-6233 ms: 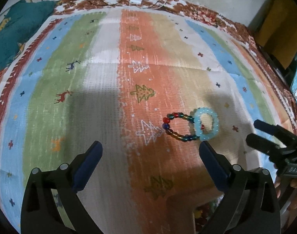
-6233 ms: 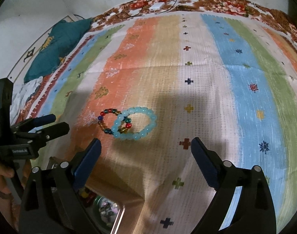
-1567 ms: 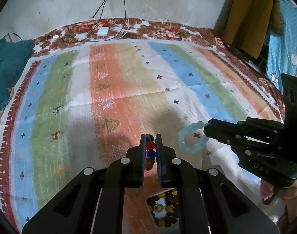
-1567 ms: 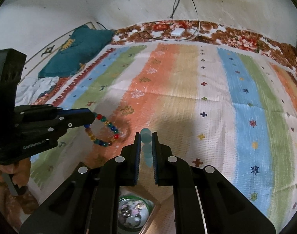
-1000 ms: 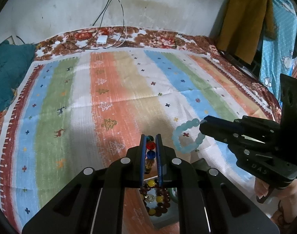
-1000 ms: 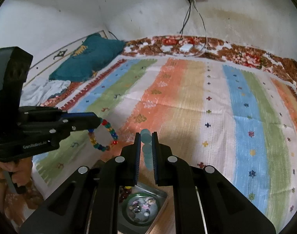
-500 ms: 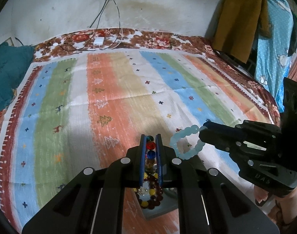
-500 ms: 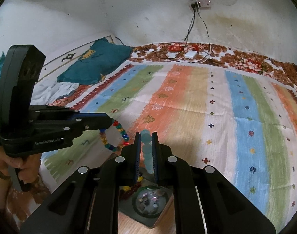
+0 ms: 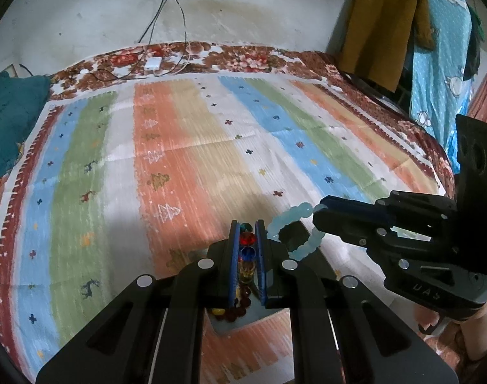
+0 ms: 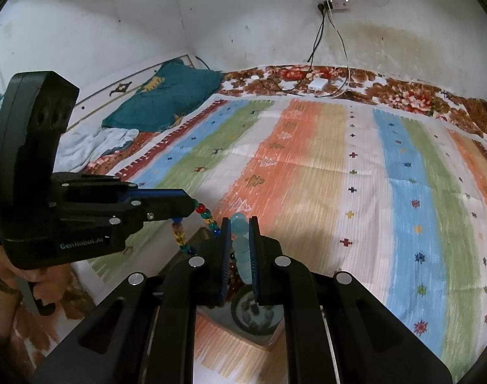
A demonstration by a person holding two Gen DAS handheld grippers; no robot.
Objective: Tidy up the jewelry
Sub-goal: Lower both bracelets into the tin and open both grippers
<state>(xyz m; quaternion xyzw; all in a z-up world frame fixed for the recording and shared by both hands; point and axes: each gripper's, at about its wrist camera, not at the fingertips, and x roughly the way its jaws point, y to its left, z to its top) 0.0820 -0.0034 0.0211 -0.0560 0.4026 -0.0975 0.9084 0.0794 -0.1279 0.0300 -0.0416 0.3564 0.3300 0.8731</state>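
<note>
1. Left claw (image 9: 247, 249) clamped on colourful bracelet (image 9: 247, 240), dangling above the box (image 9: 243, 323).
2. Right claw (image 10: 240, 240) pinched pale blue bracelet (image 10: 240, 243), also above box.
3. Probably light, floppy, slippery; best gripped across the beads.

Matte black claw (image 9: 247, 224), blue pads, silver screws, perhaps "GenRobot.AI" lettering.

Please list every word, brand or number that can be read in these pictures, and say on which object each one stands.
"GenRobot.AI": on the left gripper body, in the right wrist view.
"DAS", seemingly, slightly blurred: on the right gripper body, in the left wrist view.
No other text is visible.
</note>
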